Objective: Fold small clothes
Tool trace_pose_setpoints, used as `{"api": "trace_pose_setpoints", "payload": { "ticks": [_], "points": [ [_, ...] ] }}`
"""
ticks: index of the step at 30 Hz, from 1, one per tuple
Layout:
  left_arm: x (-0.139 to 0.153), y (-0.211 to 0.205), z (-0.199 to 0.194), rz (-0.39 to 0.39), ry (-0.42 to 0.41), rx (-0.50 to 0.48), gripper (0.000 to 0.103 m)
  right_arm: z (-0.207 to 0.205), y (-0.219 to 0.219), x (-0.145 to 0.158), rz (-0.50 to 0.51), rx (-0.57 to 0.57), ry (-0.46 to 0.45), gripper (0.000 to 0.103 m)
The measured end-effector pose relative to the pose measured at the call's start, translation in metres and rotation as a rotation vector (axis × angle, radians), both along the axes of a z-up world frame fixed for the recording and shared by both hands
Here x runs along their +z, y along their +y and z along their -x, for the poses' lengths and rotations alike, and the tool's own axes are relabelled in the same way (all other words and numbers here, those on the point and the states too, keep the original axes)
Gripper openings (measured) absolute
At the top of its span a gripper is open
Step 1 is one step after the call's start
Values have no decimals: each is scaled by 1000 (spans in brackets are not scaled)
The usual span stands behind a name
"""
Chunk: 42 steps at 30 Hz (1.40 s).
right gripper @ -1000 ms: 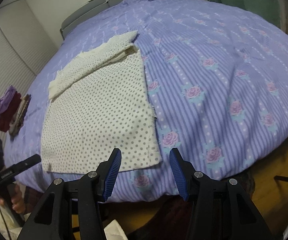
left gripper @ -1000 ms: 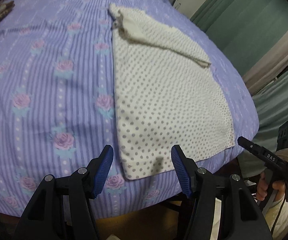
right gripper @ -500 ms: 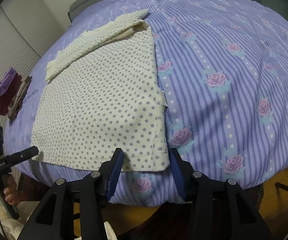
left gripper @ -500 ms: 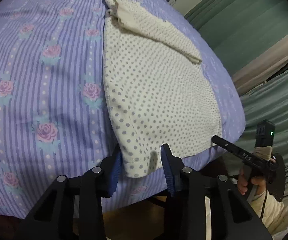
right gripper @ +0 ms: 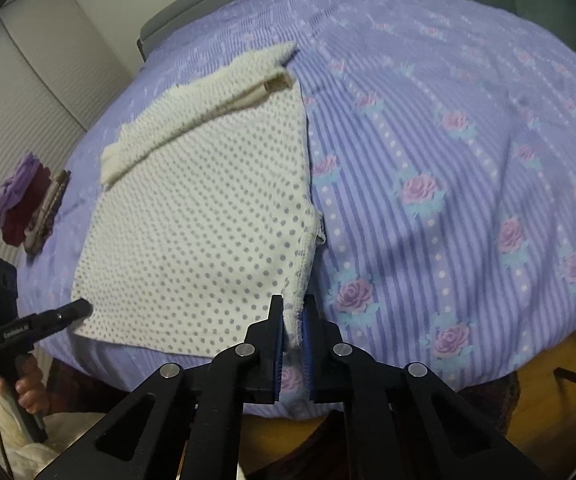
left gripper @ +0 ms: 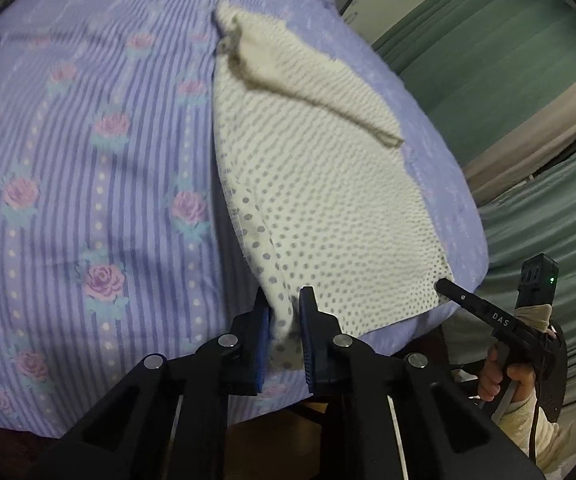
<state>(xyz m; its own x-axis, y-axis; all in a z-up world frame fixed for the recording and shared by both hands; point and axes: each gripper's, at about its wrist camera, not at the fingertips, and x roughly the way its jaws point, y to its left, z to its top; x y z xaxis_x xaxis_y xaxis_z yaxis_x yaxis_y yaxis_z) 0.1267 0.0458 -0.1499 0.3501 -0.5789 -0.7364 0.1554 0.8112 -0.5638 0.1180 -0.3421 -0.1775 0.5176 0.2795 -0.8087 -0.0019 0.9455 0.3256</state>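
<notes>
A cream garment with grey dots point(left gripper: 328, 208) lies flat on the bed, its sleeves folded across the far end. It also shows in the right wrist view point(right gripper: 199, 216). My left gripper point(left gripper: 283, 316) is shut on the garment's near left hem corner, which is pinched up between the blue pads. My right gripper point(right gripper: 292, 324) is shut on the near right hem corner, lifted slightly off the bedspread. Each view shows the other gripper at the opposite corner.
The bed has a purple striped bedspread with roses point(right gripper: 448, 160). A small pile of purple and dark red clothes point(right gripper: 19, 196) lies at the far left in the right wrist view. Green curtains point(left gripper: 508, 60) hang beyond the bed. The bed's near edge drops to the floor.
Both grippers moved forward onto the garment's near hem corners and closed from wide open to shut on the fabric, which now puckers up at both corners.
</notes>
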Motion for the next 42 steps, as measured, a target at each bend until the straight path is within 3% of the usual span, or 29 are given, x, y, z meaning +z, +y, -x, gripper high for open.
{"api": "trace_pose_setpoints", "payload": {
  "ticks": [6, 14, 18, 27, 34, 42],
  "points": [
    [39, -3, 6, -28, -88, 43, 10, 11, -4, 29, -73, -36, -65, 8],
    [101, 9, -4, 9, -207, 145, 10, 13, -19, 74, -217, -119, -183, 7],
    [116, 13, -22, -39, -225, 198, 10, -4, -17, 92, -294, -115, -234, 7],
    [135, 10, -98, -30, -215, 293, 10, -76, -28, 125, -392, -215, -330, 7],
    [128, 6, -182, -49, -175, 322, 10, -159, -30, 127, -400, -253, -278, 7],
    [69, 8, -248, -115, -50, 336, 10, -243, -13, 98, -259, -250, -168, 7]
  ]
}}
